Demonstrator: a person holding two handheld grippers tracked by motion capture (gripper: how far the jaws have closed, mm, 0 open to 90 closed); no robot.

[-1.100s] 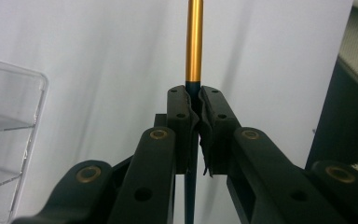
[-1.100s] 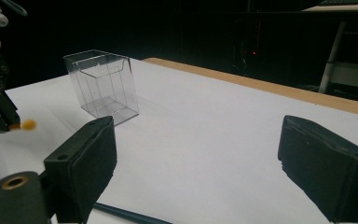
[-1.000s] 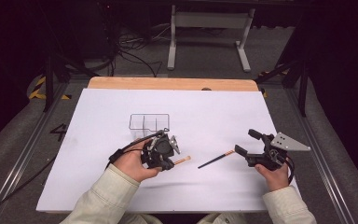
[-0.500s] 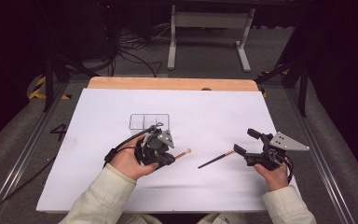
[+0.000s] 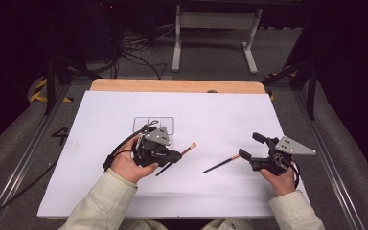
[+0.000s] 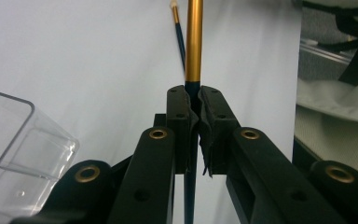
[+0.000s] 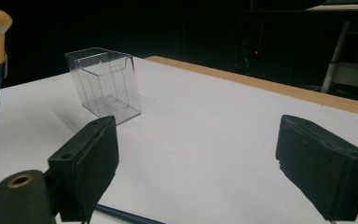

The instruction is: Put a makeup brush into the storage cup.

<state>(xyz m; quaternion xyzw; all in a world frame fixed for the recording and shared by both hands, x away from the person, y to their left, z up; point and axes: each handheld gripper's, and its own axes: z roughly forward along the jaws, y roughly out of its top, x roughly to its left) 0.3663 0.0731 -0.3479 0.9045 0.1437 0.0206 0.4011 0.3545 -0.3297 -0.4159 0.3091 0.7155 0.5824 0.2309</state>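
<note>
**Brush now off the paper in the left tool**

Brush (image 5: 188,149) with the gold ferrule is clenched in the left tool (image 5: 172,156) and has come up a bit off the surface (image 5: 220,110) since a second ago, so the pickup looks done. Clear box (image 5: 153,123) sits at its 12 o'clock, probably its destination. Second brush (image 5: 220,165) lies at 3 o'clock, by the released right tool (image 5: 249,146). No readable writing anywhere.

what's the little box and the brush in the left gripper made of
The box looks like clear hard plastic: see-through walls, glossy edges. The brush has a shiny gold, probably metal, sleeve on a dark handle, wood or plastic, and a pale soft tuft.
</note>
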